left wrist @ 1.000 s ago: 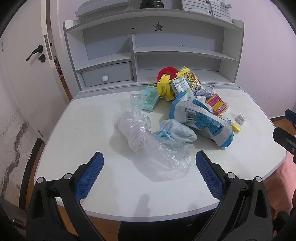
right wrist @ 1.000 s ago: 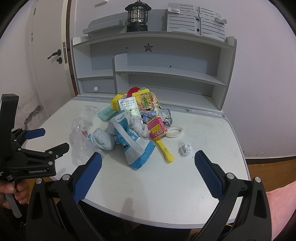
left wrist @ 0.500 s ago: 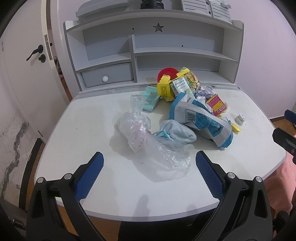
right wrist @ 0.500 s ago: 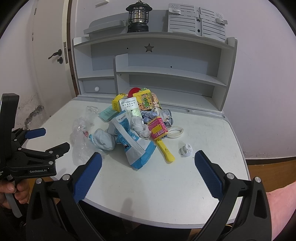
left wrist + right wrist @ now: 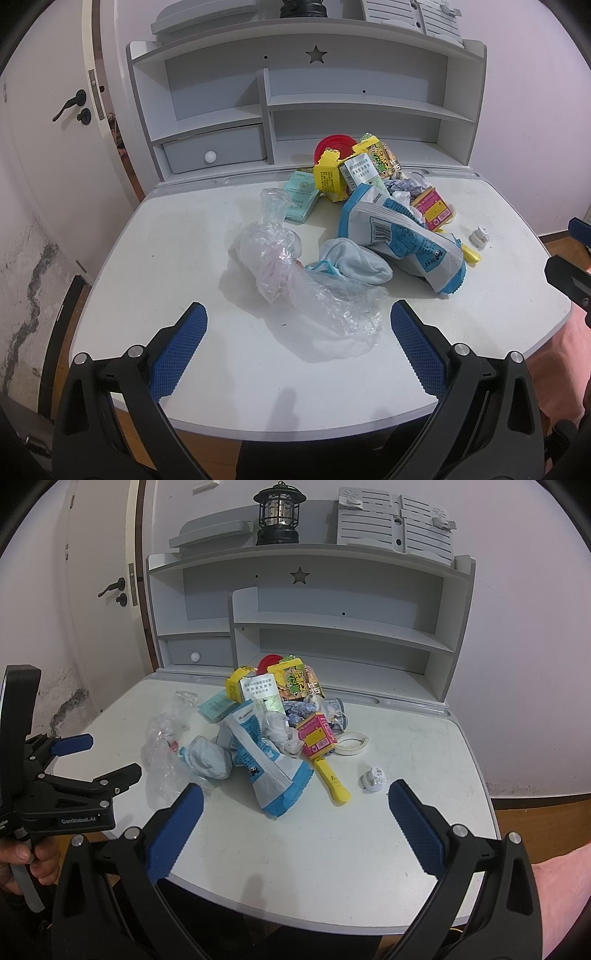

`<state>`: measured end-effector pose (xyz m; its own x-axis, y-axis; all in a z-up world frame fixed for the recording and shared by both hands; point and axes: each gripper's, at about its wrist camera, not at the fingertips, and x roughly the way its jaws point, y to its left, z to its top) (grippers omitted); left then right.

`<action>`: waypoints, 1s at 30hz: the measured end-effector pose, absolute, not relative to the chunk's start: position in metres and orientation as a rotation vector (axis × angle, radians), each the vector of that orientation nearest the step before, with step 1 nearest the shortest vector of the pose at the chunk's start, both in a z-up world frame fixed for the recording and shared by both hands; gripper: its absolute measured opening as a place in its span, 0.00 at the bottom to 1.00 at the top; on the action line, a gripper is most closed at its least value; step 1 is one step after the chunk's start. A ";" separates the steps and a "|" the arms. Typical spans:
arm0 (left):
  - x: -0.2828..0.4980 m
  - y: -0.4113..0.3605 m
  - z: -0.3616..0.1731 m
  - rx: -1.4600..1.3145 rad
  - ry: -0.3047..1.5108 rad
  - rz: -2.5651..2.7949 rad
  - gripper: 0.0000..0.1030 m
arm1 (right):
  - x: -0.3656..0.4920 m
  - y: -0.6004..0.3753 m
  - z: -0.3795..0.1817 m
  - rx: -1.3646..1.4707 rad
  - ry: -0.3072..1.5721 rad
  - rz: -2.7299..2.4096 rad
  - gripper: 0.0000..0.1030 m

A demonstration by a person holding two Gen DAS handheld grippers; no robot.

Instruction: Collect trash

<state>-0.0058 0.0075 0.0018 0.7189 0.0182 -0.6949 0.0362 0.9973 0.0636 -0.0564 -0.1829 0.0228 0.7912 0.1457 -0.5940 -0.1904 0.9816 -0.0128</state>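
A pile of trash lies on the white desk (image 5: 184, 258): a clear plastic bag (image 5: 295, 284), a pale blue crumpled cloth (image 5: 354, 262), a blue and white snack bag (image 5: 402, 240), yellow and pink boxes (image 5: 432, 203), a red lid (image 5: 334, 146). In the right wrist view the snack bag (image 5: 266, 760), a yellow stick (image 5: 332, 781), a tape ring (image 5: 351, 742) and a small white cap (image 5: 373, 779) show. My left gripper (image 5: 299, 347) is open, empty, just short of the plastic bag. My right gripper (image 5: 295, 823) is open, empty, near the desk's front edge.
A grey shelf unit (image 5: 332, 627) with a small drawer (image 5: 218, 151) stands at the back of the desk. A lantern (image 5: 279, 513) sits on its top. A door (image 5: 55, 129) is at the left. The left gripper body (image 5: 66, 794) shows at the right view's left edge.
Both grippers have drifted very slightly; the view of the desk shifts a little. Nothing was grasped or moved.
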 end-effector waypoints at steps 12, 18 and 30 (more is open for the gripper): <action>-0.006 0.008 0.002 0.073 0.771 -0.009 0.94 | -0.056 -0.183 0.022 -0.074 0.633 0.182 0.94; -0.006 0.008 0.002 0.071 0.775 -0.008 0.94 | -0.055 -0.184 0.022 -0.073 0.633 0.182 0.94; 0.005 0.024 -0.002 0.053 0.799 0.003 0.94 | -0.055 -0.179 0.017 -0.077 0.649 0.184 0.94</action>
